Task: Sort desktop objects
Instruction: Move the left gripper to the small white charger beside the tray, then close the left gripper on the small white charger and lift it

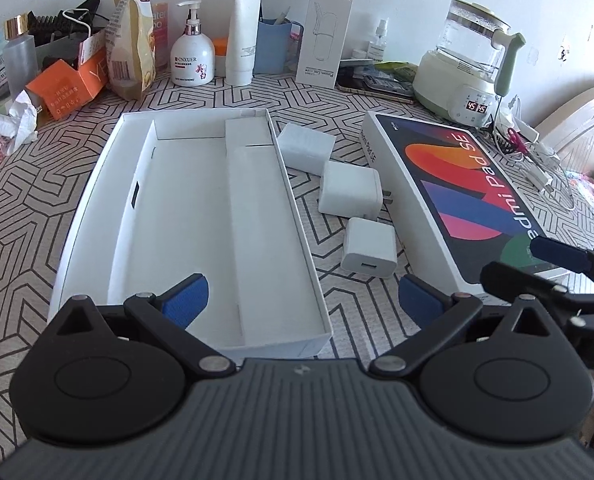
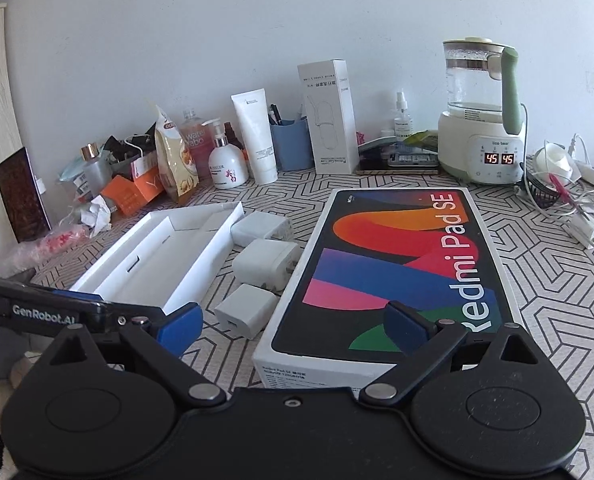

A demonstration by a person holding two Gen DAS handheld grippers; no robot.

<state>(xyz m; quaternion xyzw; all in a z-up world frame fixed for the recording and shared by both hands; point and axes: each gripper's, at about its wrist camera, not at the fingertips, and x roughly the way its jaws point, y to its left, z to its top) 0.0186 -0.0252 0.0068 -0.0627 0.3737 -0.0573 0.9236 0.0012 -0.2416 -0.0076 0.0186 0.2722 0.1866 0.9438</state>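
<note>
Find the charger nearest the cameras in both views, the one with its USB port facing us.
Left wrist: charger sits right of centre, between the open tray and the Redmi box.
Right wrist: charger sits left of centre, low, beside the box's near corner.
Shared landmark: kettle reading 45.

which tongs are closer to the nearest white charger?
Left, though it's close. The left tongs hang open with the nearest charger just ahead between their fingers. The right tongs are open over the Redmi box corner, the charger off to their left.
</note>
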